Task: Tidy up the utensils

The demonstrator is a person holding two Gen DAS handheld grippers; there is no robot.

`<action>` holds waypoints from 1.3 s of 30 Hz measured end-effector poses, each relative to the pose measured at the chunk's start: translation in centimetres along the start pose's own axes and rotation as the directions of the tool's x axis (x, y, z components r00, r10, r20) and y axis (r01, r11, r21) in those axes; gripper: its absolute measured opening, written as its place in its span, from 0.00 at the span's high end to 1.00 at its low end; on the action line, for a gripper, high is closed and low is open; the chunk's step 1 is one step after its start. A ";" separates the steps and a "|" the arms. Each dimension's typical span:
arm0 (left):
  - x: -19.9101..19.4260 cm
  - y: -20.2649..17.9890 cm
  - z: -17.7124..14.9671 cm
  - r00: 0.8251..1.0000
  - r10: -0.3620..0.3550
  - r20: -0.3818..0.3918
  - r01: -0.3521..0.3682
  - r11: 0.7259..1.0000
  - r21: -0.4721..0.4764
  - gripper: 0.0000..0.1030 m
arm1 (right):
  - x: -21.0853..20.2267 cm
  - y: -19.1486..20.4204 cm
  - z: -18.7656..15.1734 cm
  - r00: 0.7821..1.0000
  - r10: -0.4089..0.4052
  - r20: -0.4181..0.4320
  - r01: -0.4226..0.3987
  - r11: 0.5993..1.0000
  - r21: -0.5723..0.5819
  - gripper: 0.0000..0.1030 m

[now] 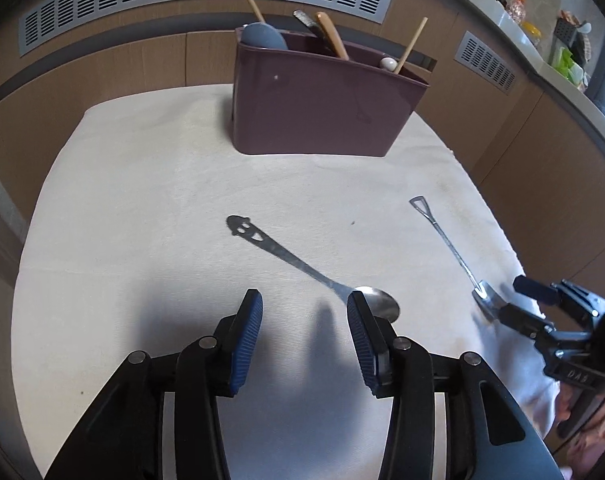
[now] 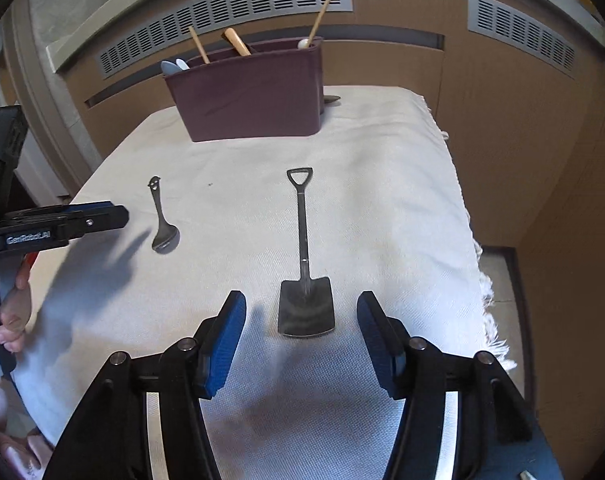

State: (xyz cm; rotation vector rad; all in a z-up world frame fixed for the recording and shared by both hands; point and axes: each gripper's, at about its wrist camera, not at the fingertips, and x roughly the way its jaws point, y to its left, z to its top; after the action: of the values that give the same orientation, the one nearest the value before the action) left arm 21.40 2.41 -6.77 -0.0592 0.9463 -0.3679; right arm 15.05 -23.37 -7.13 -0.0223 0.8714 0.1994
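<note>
Shovel spoon (image 2: 305, 280) lies between right gripper (image 2: 301, 320) fingertips (jaws spread).

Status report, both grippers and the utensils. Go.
Left gripper open, empty, beside face spoon. Right gripper open, straddling shovel spoon. Both spoons flat on cloth, holder beyond. Nothing in the way.

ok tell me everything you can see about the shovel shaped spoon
The shovel-shaped spoon looks like dark, shiny metal: a flat square blade, a thin straight shaft and an open triangular grip at the far end. It lies flat on the white cloth, blade toward the camera, handle pointing at the maroon utensil holder. The open right gripper brackets its blade; contact is unclear.
</note>
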 end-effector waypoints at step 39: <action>4.7 -0.1 6.2 0.999 0.007 -0.037 0.000 0.980 0.199 0.41 | -0.6 -2.3 6.3 0.997 0.073 0.030 -0.073 0.997 0.003 0.91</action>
State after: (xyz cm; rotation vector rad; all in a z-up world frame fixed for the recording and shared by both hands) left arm 28.84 0.02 -6.76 0.1322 0.9423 -0.4600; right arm 19.89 -25.07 -2.77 0.0166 0.8438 0.2660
